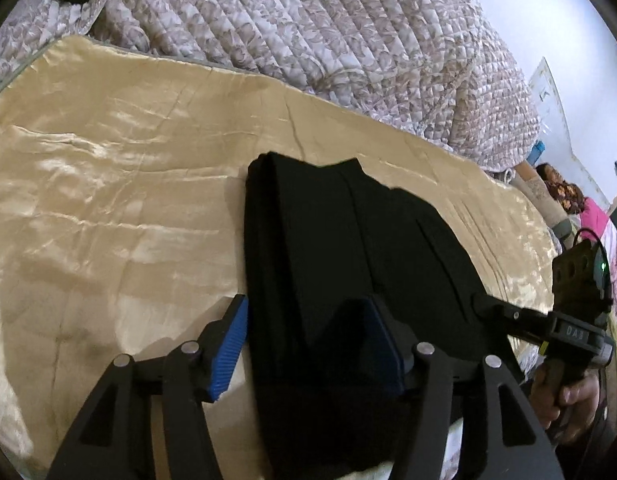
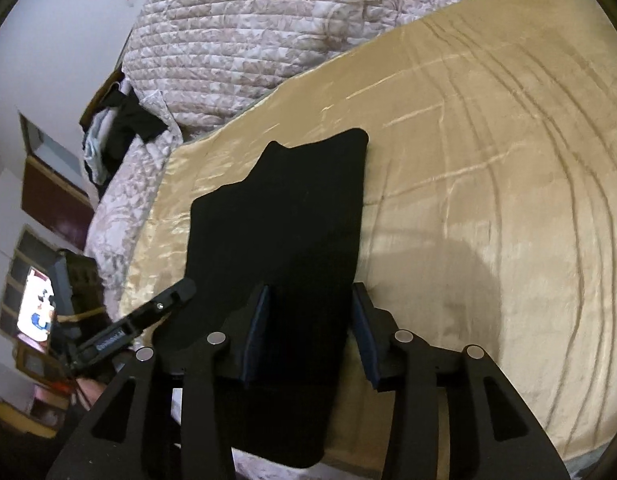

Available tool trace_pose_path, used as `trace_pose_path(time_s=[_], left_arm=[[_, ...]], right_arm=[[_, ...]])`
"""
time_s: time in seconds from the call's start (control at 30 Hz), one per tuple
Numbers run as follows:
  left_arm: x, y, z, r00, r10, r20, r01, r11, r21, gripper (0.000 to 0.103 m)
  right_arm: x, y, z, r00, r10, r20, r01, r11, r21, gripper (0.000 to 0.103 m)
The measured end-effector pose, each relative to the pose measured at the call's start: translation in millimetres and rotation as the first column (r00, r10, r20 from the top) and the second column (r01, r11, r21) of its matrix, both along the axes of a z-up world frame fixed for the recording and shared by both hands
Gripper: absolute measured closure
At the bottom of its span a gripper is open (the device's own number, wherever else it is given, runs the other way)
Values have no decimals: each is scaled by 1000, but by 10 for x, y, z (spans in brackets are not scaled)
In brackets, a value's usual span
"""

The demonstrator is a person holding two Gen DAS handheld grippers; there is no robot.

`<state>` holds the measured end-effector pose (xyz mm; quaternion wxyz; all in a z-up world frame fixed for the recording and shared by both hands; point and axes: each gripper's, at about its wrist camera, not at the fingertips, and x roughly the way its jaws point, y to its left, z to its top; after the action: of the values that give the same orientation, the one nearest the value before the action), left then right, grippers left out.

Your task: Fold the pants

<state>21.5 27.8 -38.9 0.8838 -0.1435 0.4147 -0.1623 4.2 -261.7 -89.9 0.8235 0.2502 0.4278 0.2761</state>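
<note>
Black pants, folded into a thick stack, lie on a gold satin sheet. My left gripper stands open over the stack's near left edge. One blue pad is just outside that edge and the other rests on the cloth. In the right wrist view the pants run away from me. My right gripper is open astride their near right part, with the cloth lying between the pads and not pinched. Each view shows the other gripper at the side: right gripper, left gripper.
A quilted floral blanket is heaped along the far side of the sheet. A person lies at the far right. Dark clothes hang at the bed's far left corner, with furniture and a lit screen beyond.
</note>
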Motion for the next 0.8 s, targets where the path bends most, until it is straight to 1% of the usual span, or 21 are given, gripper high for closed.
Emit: trace_pose_path(time_s=[0.07,0.17,0.23,0.27,0.33,0.37,0.43,0.47,0.53,0.63,0.7,0.8], left_arm=[[111,4,-21,1000,10,-5,-10,999,-31,38],[173,2,-39,1000,22,-13,-23,998,-59,40],[130,-23,-17,1000,24,-9,-24,999,-48,51],[103,-35,-3,1000,26,-4,-27,999,-43,53],[61,-59,52,999,32,12,-32,999,-27,65],[50,-61,81,999,34,17,-33,999,-23,67],[36,-86,165,999,33,25,-33,999,-18,75],[29,-97,209,999,30,31,-30,999,-13,76],[25,-118,313,999,16,45,-16,1000,-8,78],[58,-108,439,998,0,61,0,1000,4,79],[136,-65,528,997,1,73,-2,1000,17,79],[370,50,637,997,-2,77,-1,999,32,78]], right_arm=[[50,12,-3,1000,-4,-5,4,1000,7,60],[175,47,-10,1000,-15,-2,15,1000,20,60],[216,50,-21,1000,-18,-6,18,999,31,62],[209,54,-16,1000,-20,-4,20,999,25,65],[175,56,-14,1000,-24,1,24,1000,18,71],[173,54,-9,1000,-27,-1,27,999,26,75],[144,63,28,1000,-28,4,28,999,32,79],[135,70,57,1000,-27,11,27,999,26,82],[86,107,157,999,-25,33,24,1000,18,83],[70,149,307,998,-18,59,16,999,35,84],[96,205,415,997,-7,79,4,999,37,84],[234,312,556,995,17,101,-20,999,25,84]])
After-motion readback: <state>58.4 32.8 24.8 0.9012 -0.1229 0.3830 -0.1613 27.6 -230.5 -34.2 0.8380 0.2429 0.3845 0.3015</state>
